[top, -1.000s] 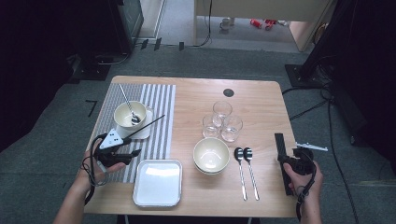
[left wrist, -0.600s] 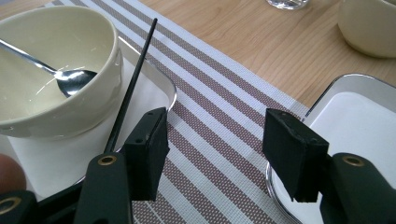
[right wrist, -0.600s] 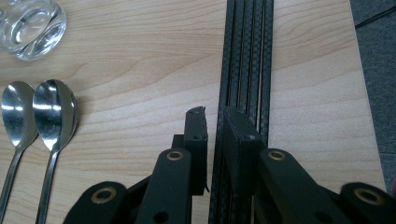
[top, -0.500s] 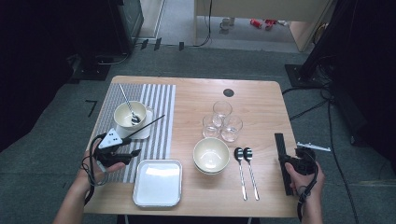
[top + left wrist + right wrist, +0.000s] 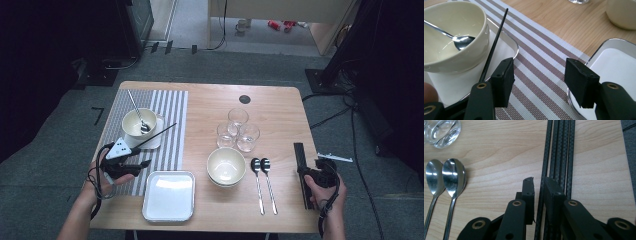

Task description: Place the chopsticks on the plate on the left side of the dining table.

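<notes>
The left gripper (image 5: 537,82) hangs with its jaws apart over a striped mat (image 5: 544,62). A black chopstick (image 5: 495,42) leans against a cream bowl (image 5: 454,47) holding a spoon (image 5: 459,41). A white tray (image 5: 614,60) lies at the right.

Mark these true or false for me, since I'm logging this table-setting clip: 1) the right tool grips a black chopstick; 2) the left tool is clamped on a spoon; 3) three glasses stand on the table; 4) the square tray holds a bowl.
1) True: the right tool has its jaws closed on one black chopstick of the bundle.
2) False: the left tool is open over the striped mat, holding nothing.
3) True: three glasses stand mid-table.
4) False: the square tray is empty; the stacked bowls sit beside it.
</notes>
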